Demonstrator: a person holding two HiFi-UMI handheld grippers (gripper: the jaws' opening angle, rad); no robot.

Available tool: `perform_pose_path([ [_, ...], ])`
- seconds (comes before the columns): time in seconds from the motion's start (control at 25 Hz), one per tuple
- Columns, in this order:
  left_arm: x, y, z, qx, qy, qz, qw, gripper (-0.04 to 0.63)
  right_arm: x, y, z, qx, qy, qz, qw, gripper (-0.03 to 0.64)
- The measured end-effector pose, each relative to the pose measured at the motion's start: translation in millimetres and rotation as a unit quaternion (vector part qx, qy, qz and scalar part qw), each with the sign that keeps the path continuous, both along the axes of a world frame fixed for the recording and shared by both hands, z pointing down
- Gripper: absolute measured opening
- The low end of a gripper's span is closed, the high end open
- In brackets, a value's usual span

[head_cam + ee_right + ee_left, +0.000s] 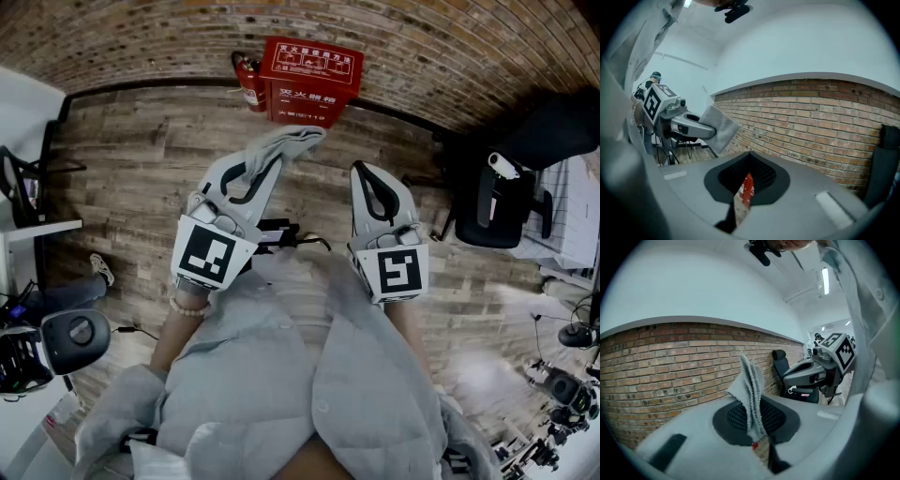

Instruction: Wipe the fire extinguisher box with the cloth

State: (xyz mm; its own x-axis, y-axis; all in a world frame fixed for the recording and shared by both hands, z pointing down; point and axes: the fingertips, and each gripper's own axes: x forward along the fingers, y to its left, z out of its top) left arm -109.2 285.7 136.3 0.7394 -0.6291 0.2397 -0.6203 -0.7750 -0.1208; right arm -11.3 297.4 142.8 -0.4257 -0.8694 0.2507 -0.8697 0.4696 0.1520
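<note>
Head view | left gripper fingers pinch cloth | right gripper fingers together, empty | both held forward

Head view, as I read it from the remote station. A red-brown brick wall spans the top and meets a weathered grey-brown wooden plank floor along a dark skirting strip. A black swivel office chair stands at right, near the wall. A white tabletop shows at the left edge, with a light shoe on the floor near it. A small red fire extinguisher cylinder stands upright against the wall. In the left gripper view I make out a lit ceiling strip light and a white upper wall above the brick.
</note>
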Motion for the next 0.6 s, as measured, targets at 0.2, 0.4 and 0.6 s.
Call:
perform_pose_path([
  [0.2,1.2,1.7,-0.8,0.001,-0.002,0.003,1.0,0.006,-0.2,1.3,0.4,-0.002,-0.001,0.0,1.0,0.005],
  [0.4,1.0,0.5,0.4,0.001,-0.003,0.005,1.0,0.006,-1.5,0.3,2.4,-0.004,0.0,-0.001,1.0,0.005],
  [0.6,1.2,1.5,1.1,-0.001,-0.002,0.007,1.0,0.006,-3.1,0.8,3.8,-0.008,-0.005,-0.002,1.0,0.005],
])
